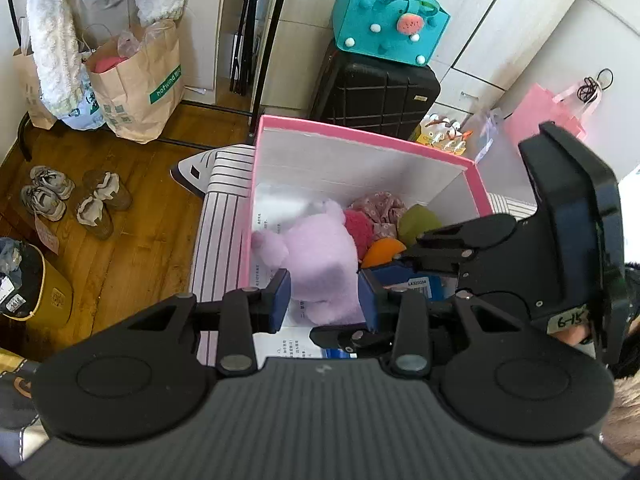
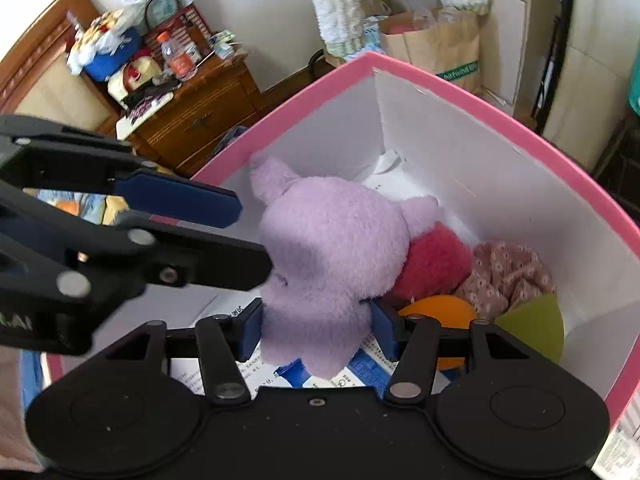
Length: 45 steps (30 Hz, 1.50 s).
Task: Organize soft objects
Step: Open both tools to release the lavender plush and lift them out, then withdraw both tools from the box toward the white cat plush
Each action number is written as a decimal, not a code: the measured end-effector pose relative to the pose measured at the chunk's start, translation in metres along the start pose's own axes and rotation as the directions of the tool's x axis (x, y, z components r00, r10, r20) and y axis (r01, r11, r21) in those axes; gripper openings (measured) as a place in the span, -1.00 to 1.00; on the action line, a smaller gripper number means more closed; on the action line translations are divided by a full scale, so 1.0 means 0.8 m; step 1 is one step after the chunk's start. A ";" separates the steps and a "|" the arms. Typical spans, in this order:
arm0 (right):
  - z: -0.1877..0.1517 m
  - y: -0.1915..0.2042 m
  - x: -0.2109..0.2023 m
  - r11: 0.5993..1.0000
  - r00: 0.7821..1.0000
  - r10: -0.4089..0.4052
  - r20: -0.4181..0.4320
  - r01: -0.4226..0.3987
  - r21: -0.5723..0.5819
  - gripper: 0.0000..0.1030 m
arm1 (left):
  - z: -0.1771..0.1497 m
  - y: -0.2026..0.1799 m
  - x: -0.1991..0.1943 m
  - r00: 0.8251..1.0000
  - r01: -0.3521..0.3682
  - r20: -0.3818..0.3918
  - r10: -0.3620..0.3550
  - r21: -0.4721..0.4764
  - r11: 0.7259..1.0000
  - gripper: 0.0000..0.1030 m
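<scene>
A lilac plush toy (image 1: 316,256) lies in a pink-rimmed white box (image 1: 360,132), beside a red plush (image 1: 358,226), a floral cloth (image 1: 380,206), an orange ball (image 1: 382,252) and a green soft object (image 1: 418,222). My left gripper (image 1: 324,300) is open above the box, its blue pads either side of the plush without pressing it. My right gripper (image 2: 316,330) is down in the box (image 2: 500,108) with its pads against the lower part of the lilac plush (image 2: 332,240). The left gripper's fingers (image 2: 176,200) reach in from the left in the right wrist view.
Printed papers (image 2: 208,376) line the box floor. A black suitcase (image 1: 376,92) with a teal bag (image 1: 388,20) stands behind the box. Paper bags (image 1: 136,84), shoes (image 1: 76,196) and a yellow bin (image 1: 36,284) sit on the wood floor. A cluttered wooden nightstand (image 2: 192,112) stands at left.
</scene>
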State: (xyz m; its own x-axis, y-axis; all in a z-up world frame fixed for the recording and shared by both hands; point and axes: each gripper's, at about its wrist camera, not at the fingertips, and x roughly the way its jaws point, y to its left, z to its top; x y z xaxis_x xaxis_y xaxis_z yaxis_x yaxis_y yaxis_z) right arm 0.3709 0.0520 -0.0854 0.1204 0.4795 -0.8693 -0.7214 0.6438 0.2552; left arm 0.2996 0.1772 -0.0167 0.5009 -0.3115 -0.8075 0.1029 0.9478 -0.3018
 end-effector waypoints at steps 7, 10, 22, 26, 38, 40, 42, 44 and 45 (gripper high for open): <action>-0.006 -0.001 0.004 0.991 1.000 0.004 0.011 -0.005 0.133 0.16 | 0.000 0.001 0.002 1.000 -0.009 0.016 0.009 -0.014 1.000 -0.30; -0.003 -0.004 0.008 0.980 0.999 0.033 0.009 -0.034 0.197 0.23 | -0.002 0.002 -0.001 1.000 -0.003 0.019 0.004 -0.030 1.000 -0.30; -0.056 0.015 -0.060 0.992 0.991 0.072 0.116 -0.083 0.092 0.17 | -0.022 -0.025 -0.028 0.998 -0.052 0.030 0.051 0.027 0.998 -0.30; -0.082 0.039 -0.098 0.999 0.986 0.033 0.166 -0.036 0.015 0.17 | -0.037 -0.041 -0.049 0.997 -0.065 0.038 0.063 0.058 0.996 -0.30; -0.154 0.074 -0.194 0.996 0.960 -0.025 0.280 0.047 -0.070 0.17 | -0.092 -0.103 -0.115 0.992 -0.104 0.083 0.091 0.176 0.979 -0.30; -0.165 0.079 -0.205 0.996 0.955 -0.032 0.296 0.056 -0.075 0.17 | -0.101 -0.115 -0.126 0.991 -0.113 0.095 0.096 0.198 0.974 -0.30; -0.174 0.085 -0.213 0.994 0.952 -0.038 0.305 0.066 -0.082 0.17 | -0.113 -0.128 -0.137 0.987 -0.137 0.114 0.114 0.220 0.966 -0.30; -0.184 0.091 -0.223 0.993 0.948 -0.044 0.316 0.076 -0.089 0.17 | -0.122 -0.140 -0.145 0.988 -0.134 0.107 0.111 0.241 0.961 -0.29; -0.189 0.094 -0.228 0.992 0.946 -0.046 0.320 0.080 -0.094 0.17 | -0.127 -0.146 -0.148 0.989 -0.128 0.102 0.105 0.252 0.959 -0.29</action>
State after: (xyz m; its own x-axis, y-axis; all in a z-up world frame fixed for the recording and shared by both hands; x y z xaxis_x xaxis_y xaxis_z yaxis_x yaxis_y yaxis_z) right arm 0.1918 -0.0769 0.0284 0.3656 0.6149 -0.6988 -0.7701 0.6215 0.1439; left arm 0.1410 0.0967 0.0631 0.5941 -0.2012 -0.7788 0.2512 0.9662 -0.0580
